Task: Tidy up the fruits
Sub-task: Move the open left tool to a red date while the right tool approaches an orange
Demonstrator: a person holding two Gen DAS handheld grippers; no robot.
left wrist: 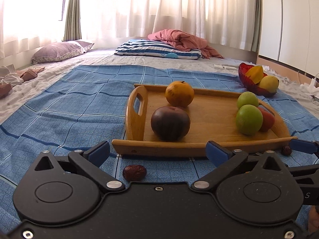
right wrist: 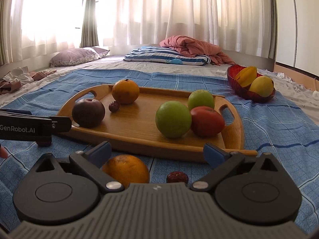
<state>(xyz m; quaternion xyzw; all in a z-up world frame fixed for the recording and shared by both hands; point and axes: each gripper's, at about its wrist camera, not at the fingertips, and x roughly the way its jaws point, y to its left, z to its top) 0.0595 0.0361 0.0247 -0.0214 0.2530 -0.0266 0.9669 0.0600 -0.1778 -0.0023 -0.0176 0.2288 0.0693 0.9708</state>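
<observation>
A wooden tray [left wrist: 215,119] [right wrist: 137,127] on a blue checked cloth holds an orange [left wrist: 179,93] [right wrist: 125,91], a dark plum [left wrist: 170,123] [right wrist: 88,113], two green fruits [right wrist: 173,119] [right wrist: 201,99], a red fruit [right wrist: 207,121] and a red date [right wrist: 114,106]. My left gripper [left wrist: 158,152] is open and empty before the tray's near rim, above a date [left wrist: 134,172] on the cloth. My right gripper [right wrist: 157,151] is open and empty over a second orange [right wrist: 127,170] and a date [right wrist: 177,177] on the cloth.
A red glass bowl [left wrist: 244,73] [right wrist: 233,75] at the back right holds a starfruit [right wrist: 246,75] and a yellow mango [right wrist: 261,86]. Pillows [right wrist: 167,56] and a pink quilt [right wrist: 191,45] lie at the far end of the bed. Clothes [left wrist: 12,77] lie at the left.
</observation>
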